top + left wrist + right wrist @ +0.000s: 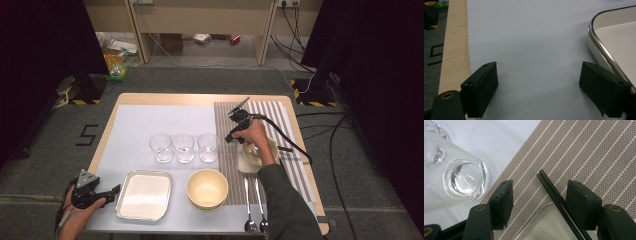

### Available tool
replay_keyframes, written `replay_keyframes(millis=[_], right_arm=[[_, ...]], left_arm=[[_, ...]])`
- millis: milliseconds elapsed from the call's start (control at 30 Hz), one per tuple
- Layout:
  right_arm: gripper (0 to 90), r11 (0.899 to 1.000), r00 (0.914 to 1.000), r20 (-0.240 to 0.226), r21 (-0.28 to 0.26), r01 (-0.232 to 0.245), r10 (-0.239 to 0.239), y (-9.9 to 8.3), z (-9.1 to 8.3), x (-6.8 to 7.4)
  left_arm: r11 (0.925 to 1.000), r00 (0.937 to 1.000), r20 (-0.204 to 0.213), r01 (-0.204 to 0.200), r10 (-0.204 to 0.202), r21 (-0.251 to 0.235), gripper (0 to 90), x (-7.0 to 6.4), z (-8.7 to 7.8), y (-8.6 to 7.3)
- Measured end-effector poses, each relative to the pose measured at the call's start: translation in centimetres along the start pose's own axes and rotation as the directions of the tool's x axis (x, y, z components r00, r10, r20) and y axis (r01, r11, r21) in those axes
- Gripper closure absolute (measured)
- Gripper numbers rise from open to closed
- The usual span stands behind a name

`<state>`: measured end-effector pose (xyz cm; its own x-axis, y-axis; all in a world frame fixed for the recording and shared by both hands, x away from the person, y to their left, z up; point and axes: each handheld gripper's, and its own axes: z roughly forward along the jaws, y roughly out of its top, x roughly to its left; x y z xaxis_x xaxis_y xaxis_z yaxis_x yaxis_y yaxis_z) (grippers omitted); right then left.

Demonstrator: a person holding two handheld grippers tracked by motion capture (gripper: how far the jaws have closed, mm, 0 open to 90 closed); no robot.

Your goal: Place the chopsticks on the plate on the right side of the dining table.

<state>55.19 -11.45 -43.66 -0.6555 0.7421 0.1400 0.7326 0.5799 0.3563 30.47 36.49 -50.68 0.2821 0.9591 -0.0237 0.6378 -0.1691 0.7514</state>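
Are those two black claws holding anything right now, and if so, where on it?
Neither holds anything. The left gripper is open over bare white paper. The right gripper is open around the tips of two thin black chopsticks, not yet clamped.

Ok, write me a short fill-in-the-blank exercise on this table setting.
1. A row of ___ clear glasses stands on the white mat.
2. The right gripper has its jaws open around a pair of black ___.
3. Two ___ lie side by side on the table's near edge, right of the cream bowl.
4. The left gripper is open beside the metal ___.

Missing words: three; chopsticks; spoons; tray
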Motion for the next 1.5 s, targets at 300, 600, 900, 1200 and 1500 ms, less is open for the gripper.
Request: replay_keyframes(millis=[300, 600, 900, 1200, 1500], right_arm=[[38.0, 1.000, 0.9998, -0.020, -0.009, -0.003, 0.002, -0.4, -0.3, 0.6], [38.5, 1.000, 0.9998, -0.018, -0.015, -0.008, 0.008, -0.4, 0.1, 0.8], [39.4, 1.000, 0.9996, -0.025, -0.011, 0.013, -0.013, -0.7, 0.1, 1.1], [39.3, 1.000, 0.9993, -0.032, -0.008, 0.016, -0.016, -1.0, 0.0, 1.4], [38.1, 0.998, 0.9996, -0.027, -0.064, -0.010, 0.008, -1.0, -1.3, 1.0]], left_arm=[[1.0000, 1.0000, 0.000, -0.001, 0.001, 0.000, 14.7, 0.0, 0.0, 0.0], [1.0000, 1.0000, 0.000, 0.000, 0.000, 0.001, 14.7, 0.0, 0.0, 0.0], [1.0000, 1.0000, 0.001, -0.001, 0.001, 0.002, 14.7, 0.0, 0.0, 0.0], [1.0000, 1.0000, 0.000, -0.001, 0.001, 0.001, 14.7, 0.0, 0.0, 0.0], [1.0000, 1.0000, 0.000, 0.000, 0.000, 0.001, 14.7, 0.0, 0.0, 0.0]])
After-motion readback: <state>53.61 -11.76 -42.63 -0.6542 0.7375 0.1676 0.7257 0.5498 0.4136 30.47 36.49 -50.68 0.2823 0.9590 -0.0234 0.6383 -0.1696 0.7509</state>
